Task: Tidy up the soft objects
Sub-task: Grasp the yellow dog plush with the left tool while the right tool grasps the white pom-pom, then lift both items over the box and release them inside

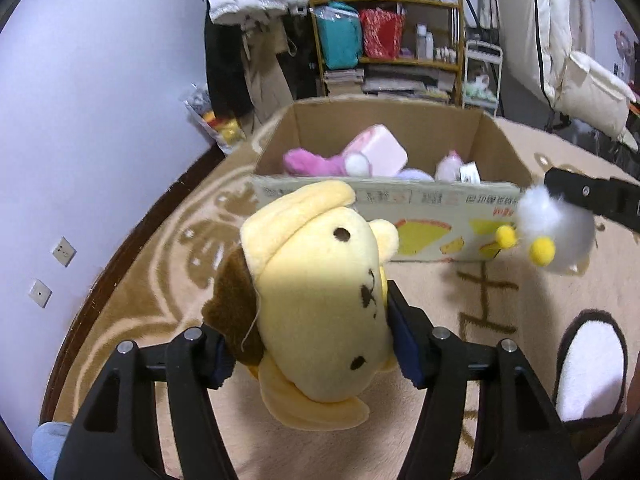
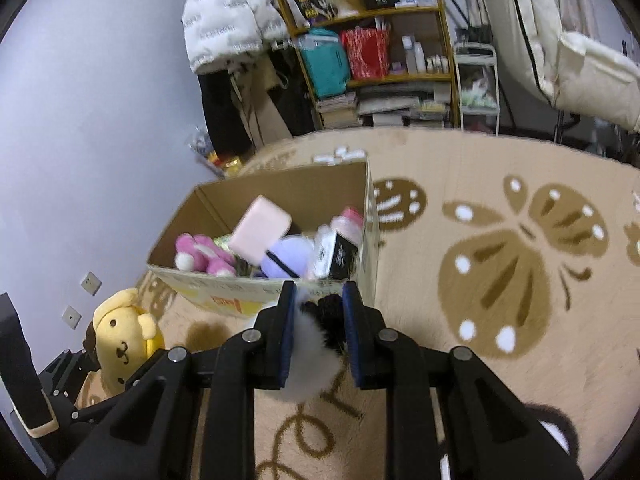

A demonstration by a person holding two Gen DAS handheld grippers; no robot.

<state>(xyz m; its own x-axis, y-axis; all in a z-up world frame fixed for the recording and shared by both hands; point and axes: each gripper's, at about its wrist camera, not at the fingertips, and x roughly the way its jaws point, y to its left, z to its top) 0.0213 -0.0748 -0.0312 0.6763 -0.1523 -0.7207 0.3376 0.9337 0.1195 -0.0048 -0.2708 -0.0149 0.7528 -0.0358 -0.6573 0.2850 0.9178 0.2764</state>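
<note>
My left gripper (image 1: 308,336) is shut on a yellow dog plush (image 1: 320,304) with a brown ear, held above the carpet just short of the cardboard box (image 1: 384,200). The plush also shows in the right wrist view (image 2: 120,340). My right gripper (image 2: 318,312) is shut on a white fluffy plush (image 2: 308,344) with black parts; in the left wrist view this plush (image 1: 556,220) shows yellow feet and hangs beside the box's right front corner. The box (image 2: 224,292) holds a pink plush (image 2: 200,254), a pink case (image 2: 260,228), a purple plush (image 2: 286,258) and other items.
A beige carpet (image 2: 500,248) with brown butterfly patterns covers the floor. A cluttered wooden shelf (image 2: 372,44), hanging coats (image 2: 224,20) and a white cart (image 2: 478,84) stand behind the box. A slipper (image 1: 590,368) lies at right. The wall (image 1: 100,100) is at left.
</note>
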